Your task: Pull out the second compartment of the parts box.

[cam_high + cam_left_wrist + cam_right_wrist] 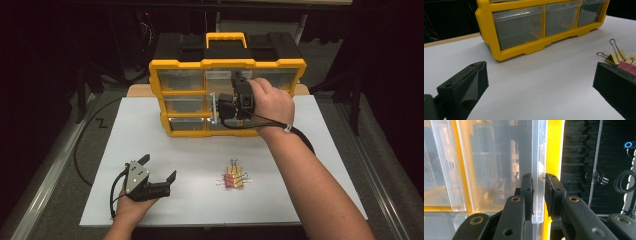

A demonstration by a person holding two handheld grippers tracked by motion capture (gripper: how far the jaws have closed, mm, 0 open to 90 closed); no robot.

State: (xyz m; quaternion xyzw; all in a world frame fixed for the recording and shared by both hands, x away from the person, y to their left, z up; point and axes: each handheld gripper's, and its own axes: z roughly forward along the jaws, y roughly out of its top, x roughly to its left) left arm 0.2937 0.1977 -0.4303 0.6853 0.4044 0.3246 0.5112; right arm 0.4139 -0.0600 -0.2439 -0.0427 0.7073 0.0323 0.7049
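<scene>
Currently, high view: right gripper point(235, 82) up at yellow organizer point(180, 89), at its top row of drawers; left gripper point(159, 169) resting on white table point(200, 200), jaws spread, empty. Binder clips point(233, 179) near table front. Left gripper view: wide open, clips point(617, 56) just past one jaw. Right gripper view: clamped on clear drawer lip point(538, 182).

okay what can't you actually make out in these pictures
- Which drawer of the yellow organizer the right hand-held gripper clamps: high view, the hand covers it.
- How many binder clips: too small in the high view; in the left gripper view, cut by the edge and jaw.
- Drawer contents: blurred by clear plastic.
</scene>
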